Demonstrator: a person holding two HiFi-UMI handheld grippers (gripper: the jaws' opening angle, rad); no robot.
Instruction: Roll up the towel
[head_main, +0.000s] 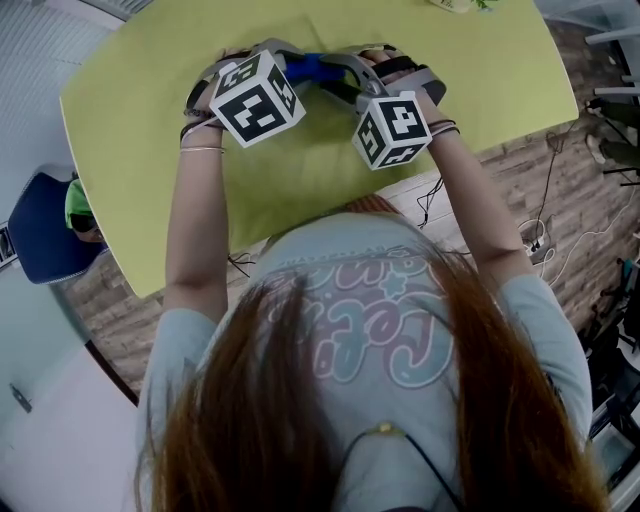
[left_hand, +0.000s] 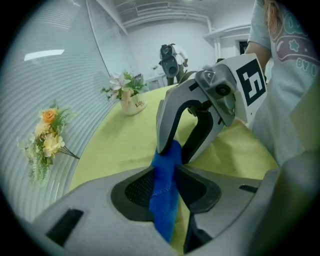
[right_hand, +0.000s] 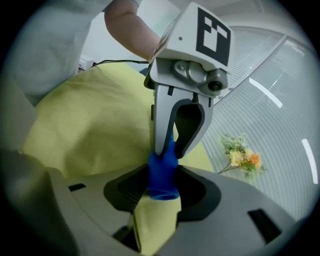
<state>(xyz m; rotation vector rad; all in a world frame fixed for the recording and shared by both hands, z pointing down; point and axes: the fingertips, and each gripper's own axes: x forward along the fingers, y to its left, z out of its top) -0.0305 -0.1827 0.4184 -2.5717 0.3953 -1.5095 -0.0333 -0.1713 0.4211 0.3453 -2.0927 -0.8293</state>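
Observation:
A small blue towel (head_main: 316, 68) hangs bunched between both grippers above the yellow-green table (head_main: 140, 120). In the left gripper view my left gripper (left_hand: 167, 186) is shut on the towel (left_hand: 164, 200), a narrow strip running up to the right gripper's fingers (left_hand: 167, 125), which pinch its far end. In the right gripper view my right gripper (right_hand: 162, 181) is shut on a thick wad of the towel (right_hand: 162, 175), and the left gripper's fingers (right_hand: 164, 125) clamp it just beyond. The head view shows the left gripper (head_main: 298, 64) and the right gripper (head_main: 338, 84) tip to tip.
A vase of flowers (left_hand: 130, 97) stands at the table's far side, and a loose bouquet (left_hand: 45, 142) lies near its rim. A camera rig (left_hand: 170, 60) stands behind. A blue chair (head_main: 40, 230) and floor cables (head_main: 540, 240) flank the table.

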